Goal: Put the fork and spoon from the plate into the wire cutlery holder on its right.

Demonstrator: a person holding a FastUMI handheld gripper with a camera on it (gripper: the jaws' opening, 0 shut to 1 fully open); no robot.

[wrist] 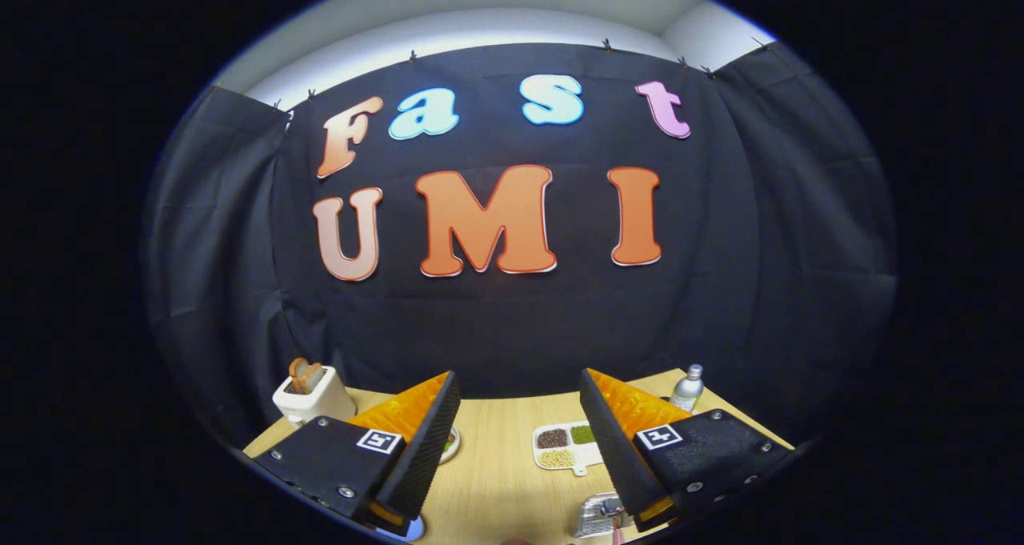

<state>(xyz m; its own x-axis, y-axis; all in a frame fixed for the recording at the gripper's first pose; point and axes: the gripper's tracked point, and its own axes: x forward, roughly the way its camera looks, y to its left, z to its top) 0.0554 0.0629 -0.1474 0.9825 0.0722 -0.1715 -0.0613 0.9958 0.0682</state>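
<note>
A: Holding the gripper (520,441) wide open, empty, high above the table (496,481)?
B: Yes. The wire holder (598,516) sits under one finger; plate and cutlery I can't make out, so a blind descent risks missing.

Matt wooden table (496,481), matt cloth wall (512,329).

Pale wood-grain table (496,465). White toaster (314,397) holding brown toast (305,374). White divided tray (570,447) with 3 fills: dark brown, green, and pale yellow. Silver-grey bottle (688,388) with a lighter cap. Shiny metallic wire cutlery holder (596,516). The gripper (520,425), fingers spread wide with nothing between them, bears 2 square black-and-white markers on black housings.
</note>
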